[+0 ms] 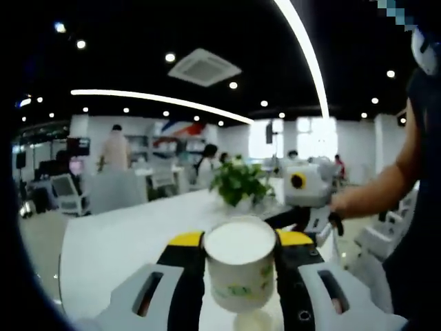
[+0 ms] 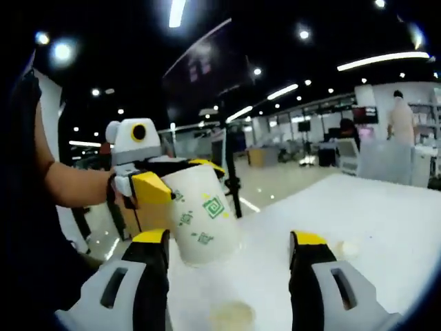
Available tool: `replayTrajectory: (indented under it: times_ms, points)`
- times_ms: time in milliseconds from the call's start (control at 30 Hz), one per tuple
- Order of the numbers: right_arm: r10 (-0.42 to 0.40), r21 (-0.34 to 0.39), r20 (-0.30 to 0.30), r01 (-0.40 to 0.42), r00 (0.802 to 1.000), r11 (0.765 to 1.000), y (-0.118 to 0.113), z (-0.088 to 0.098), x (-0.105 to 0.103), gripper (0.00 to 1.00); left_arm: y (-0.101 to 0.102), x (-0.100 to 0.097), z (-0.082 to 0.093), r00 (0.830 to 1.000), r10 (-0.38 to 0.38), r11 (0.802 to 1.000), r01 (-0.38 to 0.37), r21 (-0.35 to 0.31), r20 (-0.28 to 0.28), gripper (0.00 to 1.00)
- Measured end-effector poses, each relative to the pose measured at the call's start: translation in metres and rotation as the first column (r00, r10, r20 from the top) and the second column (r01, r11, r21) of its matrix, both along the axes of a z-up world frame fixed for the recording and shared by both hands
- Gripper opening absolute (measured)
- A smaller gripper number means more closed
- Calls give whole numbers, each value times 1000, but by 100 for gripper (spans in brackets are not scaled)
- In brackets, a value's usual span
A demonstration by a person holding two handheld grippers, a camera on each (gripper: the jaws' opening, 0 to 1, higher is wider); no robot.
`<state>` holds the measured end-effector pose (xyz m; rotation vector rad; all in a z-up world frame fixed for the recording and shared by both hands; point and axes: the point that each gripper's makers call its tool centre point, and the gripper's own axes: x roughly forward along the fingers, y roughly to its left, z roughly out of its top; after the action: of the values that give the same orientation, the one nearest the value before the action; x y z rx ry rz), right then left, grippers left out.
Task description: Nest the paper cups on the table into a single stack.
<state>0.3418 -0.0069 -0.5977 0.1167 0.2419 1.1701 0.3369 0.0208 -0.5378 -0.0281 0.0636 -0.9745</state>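
1. Left gripper view: your left claw is clenched on 1 paper cup, held up off the white desk with its open mouth toward the camera.
2. Below it, at the bottom edge, sits what looks like a second cup, blurred.
3. Right gripper view: your right claw is released and empty, with a faint cup rim on the desk between its jaws.
4. My read: nesting isn't finished; the lifted cup has yet to go into the one below.
5. A potted plant stands farther back.
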Motion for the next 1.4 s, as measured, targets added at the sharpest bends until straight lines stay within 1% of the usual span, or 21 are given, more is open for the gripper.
replayTrajectory:
  times_ms: [67, 100, 200, 233, 267, 300, 367, 433, 533, 667, 733, 800, 867, 900, 967, 1067, 1100, 1267, 1333, 1400]
  points:
    - [3, 56, -7, -2, 1000, 998, -4, 6, -5, 69, 2, 1, 7, 1000, 4, 999, -4, -42, 1, 38]
    - [17, 74, -27, -15, 999, 997, -5, 7, -10, 68, 3, 2, 9, 1000, 6, 998, -6, -58, 0, 38]
    - [44, 94, -42, -40, 998, 995, -4, 10, -19, 62, 4, 3, 16, 1000, 7, 993, -8, -118, -6, 38]
    - [67, 127, -76, -57, 995, 990, -2, 15, -24, 58, 4, 3, 19, 1000, 2, 990, -3, -142, -6, 38]
    - [78, 155, -92, -63, 993, 986, 0, 20, -26, 56, 4, 3, 21, 1000, 0, 988, -1, -153, -7, 38]
    - [87, 194, -86, -69, 993, 979, 2, 29, -26, 56, 4, 3, 22, 1000, -1, 987, 0, -163, -9, 38]
    - [95, 204, -82, -77, 992, 976, 3, 35, -26, 55, 3, 3, 24, 1000, -4, 984, 2, -181, -10, 38]
    - [110, 211, -86, -90, 990, 973, 5, 38, -28, 53, 2, 2, 27, 1000, -11, 981, 9, -194, -10, 38]
    - [135, 198, -74, -118, 988, 973, 7, 40, -33, 48, 1, 1, 28, 1000, -18, 980, 17, -196, -6, 38]
    - [153, 187, -68, -138, 986, 973, 6, 42, -35, 45, 5, -1, 27, 999, -33, 980, 28, -199, -17, 38]
    - [162, 182, -67, -147, 985, 972, 5, 43, -35, 40, 7, -2, 26, 999, -41, 979, 36, -199, -24, 38]
    - [171, 182, -66, -157, 983, 971, 3, 45, -36, 36, 6, -6, 23, 997, -68, 980, 59, -190, -41, 38]
    - [190, 199, -76, -172, 979, 965, 0, 48, -37, 32, 3, -13, 15, 991, -111, 982, 99, -161, -70, 38]
    - [194, 203, -78, -175, 978, 963, 0, 49, -37, 32, 3, -15, 13, 990, -123, 982, 112, -149, -72, 38]
    - [220, 219, -82, -198, 972, 955, -3, 53, -40, 30, 1, -22, 10, 984, -157, 980, 144, -140, -87, 38]
    - [262, 242, -88, -235, 961, 941, -5, 59, -46, 27, 2, -27, 8, 978, -186, 976, 173, -132, -95, 38]
    - [283, 245, -90, -254, 955, 936, -6, 61, -49, 26, 2, -31, 7, 973, -207, 972, 194, -131, -101, 38]
    - [357, 226, -90, -330, 930, 916, -4, 64, -64, 19, 1, -42, 6, 953, -277, 956, 261, -134, -122, 38]
    - [381, 220, -86, -356, 920, 908, -2, 67, -69, 15, 0, -45, 3, 946, -300, 951, 286, -118, -122, 38]
    - [399, 220, -83, -373, 913, 901, 0, 69, -72, 13, -3, -48, -1, 942, -309, 950, 300, -90, -128, 38]
